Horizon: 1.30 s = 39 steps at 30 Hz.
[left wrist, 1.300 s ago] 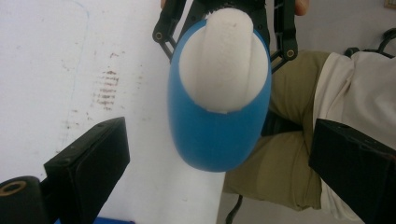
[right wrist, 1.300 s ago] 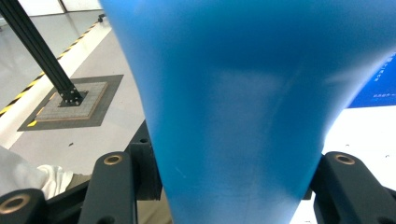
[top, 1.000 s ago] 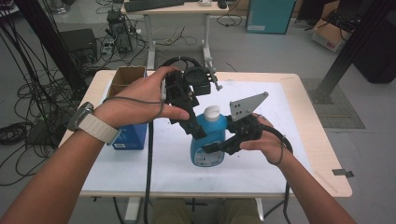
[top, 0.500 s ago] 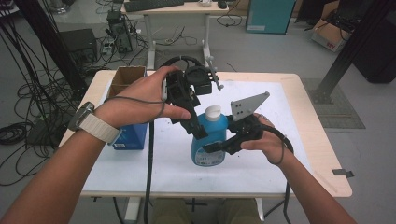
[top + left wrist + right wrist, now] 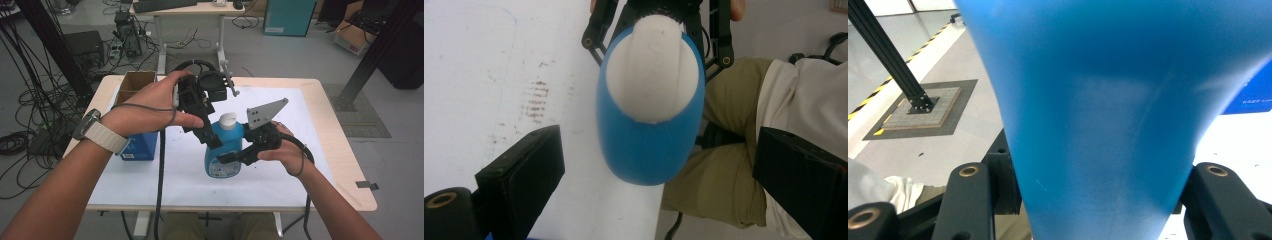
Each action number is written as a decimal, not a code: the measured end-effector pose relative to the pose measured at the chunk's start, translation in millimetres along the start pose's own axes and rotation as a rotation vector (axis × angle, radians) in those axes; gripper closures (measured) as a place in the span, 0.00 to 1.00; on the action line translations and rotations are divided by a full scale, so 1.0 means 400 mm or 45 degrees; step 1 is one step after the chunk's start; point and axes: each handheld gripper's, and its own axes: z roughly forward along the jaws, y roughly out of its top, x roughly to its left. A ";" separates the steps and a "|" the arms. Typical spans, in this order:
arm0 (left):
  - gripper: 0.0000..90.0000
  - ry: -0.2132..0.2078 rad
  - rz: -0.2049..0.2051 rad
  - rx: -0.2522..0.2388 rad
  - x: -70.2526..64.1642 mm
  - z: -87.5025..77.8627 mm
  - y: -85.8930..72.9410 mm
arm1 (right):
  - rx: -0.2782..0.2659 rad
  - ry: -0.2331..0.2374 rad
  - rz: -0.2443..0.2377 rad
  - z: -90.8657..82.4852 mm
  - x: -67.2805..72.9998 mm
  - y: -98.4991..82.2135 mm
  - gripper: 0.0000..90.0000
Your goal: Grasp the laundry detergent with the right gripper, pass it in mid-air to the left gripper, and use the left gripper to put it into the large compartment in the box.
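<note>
A blue bottle [image 5: 223, 156] with a white cap [image 5: 228, 120] stands upright on the white table [image 5: 310, 145]. My right gripper [image 5: 235, 156] comes in from the right and is shut on the bottle's body; in the right gripper view the blue bottle [image 5: 1098, 100] sits tight between both jaws of my right gripper [image 5: 1093, 200]. My left gripper [image 5: 212, 140] points down over the bottle's top from the left. In the left gripper view the white cap [image 5: 655, 65] lies between the open jaws of my left gripper [image 5: 659, 145], clear of both pads.
A blue box [image 5: 140, 146] stands at the table's left edge, with an open cardboard box [image 5: 137, 82] behind it. A black device with a looped cable [image 5: 217, 80] lies at the back of the table. The person's legs [image 5: 724, 165] are at the near edge.
</note>
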 end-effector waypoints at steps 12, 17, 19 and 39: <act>0.08 -0.007 -0.003 -0.002 -0.001 -0.002 0.000 | -0.001 -0.002 0.003 -0.001 0.000 0.000 0.49; 0.08 -0.003 -0.002 -0.002 -0.001 -0.001 0.000 | -0.004 -0.001 0.008 -0.004 0.000 0.000 0.49; 0.08 -0.002 -0.004 -0.001 -0.001 -0.001 0.000 | -0.003 -0.004 0.008 -0.004 -0.001 0.000 0.49; 0.08 -0.002 -0.014 -0.004 0.000 -0.002 -0.002 | -0.001 -0.001 0.006 -0.001 -0.002 -0.002 0.49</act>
